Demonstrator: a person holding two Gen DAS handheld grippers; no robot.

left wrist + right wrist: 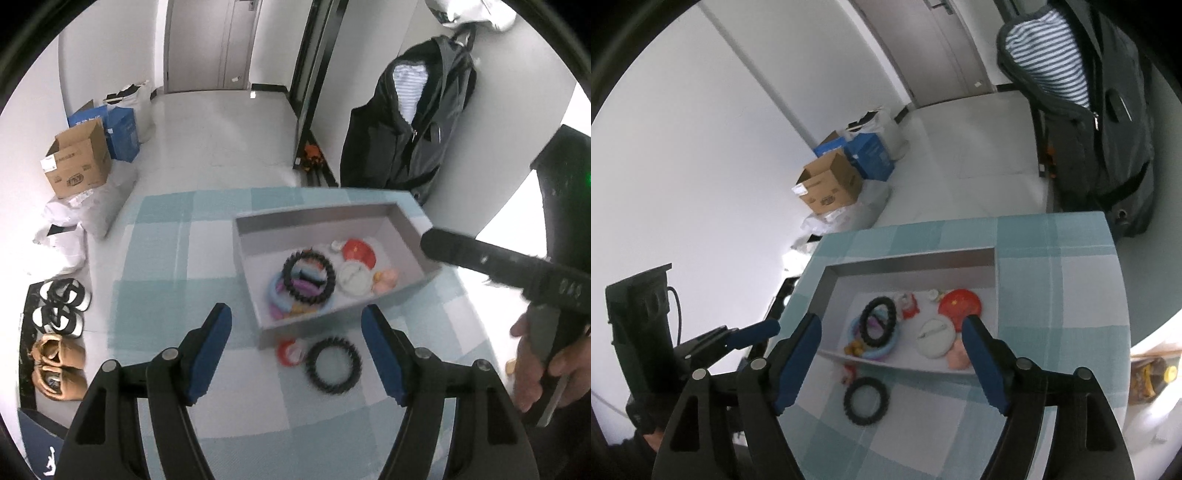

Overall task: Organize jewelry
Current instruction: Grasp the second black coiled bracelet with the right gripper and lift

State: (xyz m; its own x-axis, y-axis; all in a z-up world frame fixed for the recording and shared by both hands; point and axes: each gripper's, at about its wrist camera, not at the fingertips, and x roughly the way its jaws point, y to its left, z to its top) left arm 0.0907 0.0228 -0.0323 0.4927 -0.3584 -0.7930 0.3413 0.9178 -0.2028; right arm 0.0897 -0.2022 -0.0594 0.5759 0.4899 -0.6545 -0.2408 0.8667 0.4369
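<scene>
In the left wrist view, the left tongs (295, 354) stand spread and empty, and the black beaded bracelet (333, 364) lies flat on the blue-and-white checked surface (166, 295) just outside the near wall of the shallow grey rectangular tray (369, 216), a small red ring-shaped trinket (290, 351) touching its left side. That loose bracelet sits between the blue pads, a little toward the right one, so a short forward reach looks enough; being a ring, it has no long axis to line up with. Inside the tray rest a second black beaded bracelet (308, 277), pastel bangles (280, 301), a red disc (358, 253) and a white disc (354, 277). In the right wrist view, the right tongs (892, 360) are likewise spread and hold nothing; the loose bracelet (866, 401) lies before the tray (912, 260), nearer the left pad. Both tongs seem about equally near, though the left appears better centred. Beyond the tray a dark backpack (1108, 147) stands at the surface's far right, and cardboard boxes (77, 162) and shoes (61, 306) rest on the pale floor to the tray's left.
</scene>
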